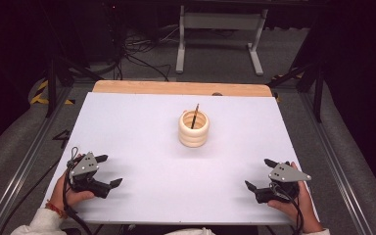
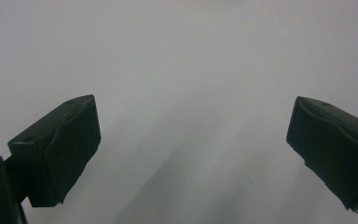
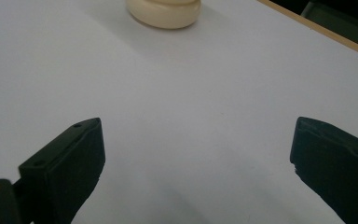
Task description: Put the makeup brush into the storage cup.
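High view, cream ribbed holder upright mid-tabletop toward its far edge, dark pen inside leaning with tip up toward that edge, your left gripper and right gripper at the near corners, jaws spread wide, empty.

— Surroundings of the bench?
— White top, wooden far edge. Beyond it: grey floor, loose black cables, a white frame stand. Dark room around.
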Demonstrator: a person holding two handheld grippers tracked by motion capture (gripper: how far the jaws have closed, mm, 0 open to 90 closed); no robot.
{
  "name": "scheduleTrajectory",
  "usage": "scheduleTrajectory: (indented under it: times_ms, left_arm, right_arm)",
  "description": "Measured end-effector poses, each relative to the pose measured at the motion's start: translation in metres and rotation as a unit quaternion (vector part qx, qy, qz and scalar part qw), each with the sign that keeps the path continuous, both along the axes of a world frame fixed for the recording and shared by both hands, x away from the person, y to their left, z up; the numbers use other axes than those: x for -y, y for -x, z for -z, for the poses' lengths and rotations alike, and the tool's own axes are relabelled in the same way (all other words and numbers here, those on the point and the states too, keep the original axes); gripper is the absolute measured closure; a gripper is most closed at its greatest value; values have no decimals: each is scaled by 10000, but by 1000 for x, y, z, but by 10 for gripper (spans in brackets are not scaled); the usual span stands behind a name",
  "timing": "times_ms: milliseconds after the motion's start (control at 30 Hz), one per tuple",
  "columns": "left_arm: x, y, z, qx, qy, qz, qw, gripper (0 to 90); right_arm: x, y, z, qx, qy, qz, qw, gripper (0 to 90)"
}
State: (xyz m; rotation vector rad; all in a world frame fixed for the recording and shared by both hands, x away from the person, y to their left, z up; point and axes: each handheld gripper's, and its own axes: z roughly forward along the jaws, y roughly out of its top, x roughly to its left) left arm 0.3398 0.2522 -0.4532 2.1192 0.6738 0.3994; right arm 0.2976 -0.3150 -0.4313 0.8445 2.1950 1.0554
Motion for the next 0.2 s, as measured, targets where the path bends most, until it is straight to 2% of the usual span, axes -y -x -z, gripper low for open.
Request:
scheduleTrajectory:
  times_ms: [200]
  left_arm:
    - [1,-1,1,-27,-19,-10,10000,37]
  right_arm:
    - [0,1,-1,18,-16,10,10000,40]
